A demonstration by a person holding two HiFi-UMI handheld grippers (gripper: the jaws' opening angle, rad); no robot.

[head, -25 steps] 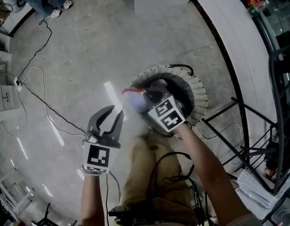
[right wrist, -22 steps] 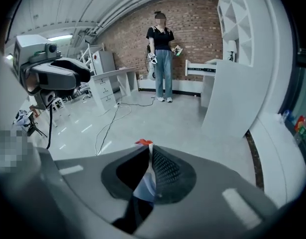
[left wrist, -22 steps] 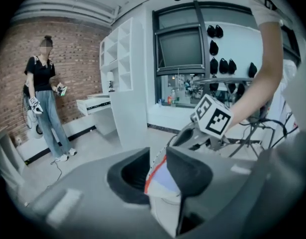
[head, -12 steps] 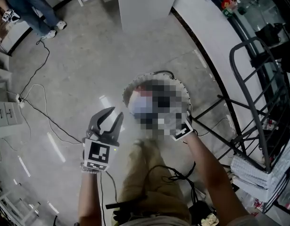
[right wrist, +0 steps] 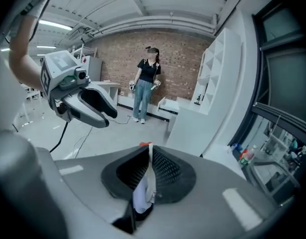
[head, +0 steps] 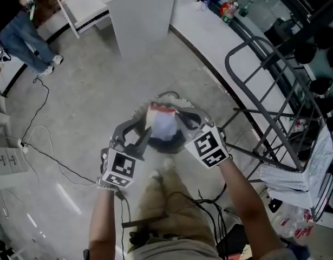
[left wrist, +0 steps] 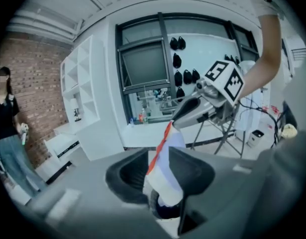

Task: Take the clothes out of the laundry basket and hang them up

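Right, both tools are up over the wicker laundry basket (head: 171,96), and the garment (head: 163,124) — pale cloth with a red-orange edge — is hanging between them, held above the basket. The right tool (right wrist: 145,180) is clamping on a thin fold of that cloth, its jaws nearly together. The left tool (left wrist: 161,176) is spreading its jaws at this moment. The cloth is running down between them, but the pads are standing off it, so this tool is gripping nothing.

That is where the risk is sitting, I would say: the whole garment is riding on one narrow pinch near its edge. If that fold is creeping out under the weight, the piece is dropping back into the basket or onto the concrete floor (head: 101,91).

The dark drying rack (head: 269,115) is waiting off to the person's right, well apart — on a swing across, trailing cloth could be snagging on its bars. A left regrip taken too low could be bunching the fabric.
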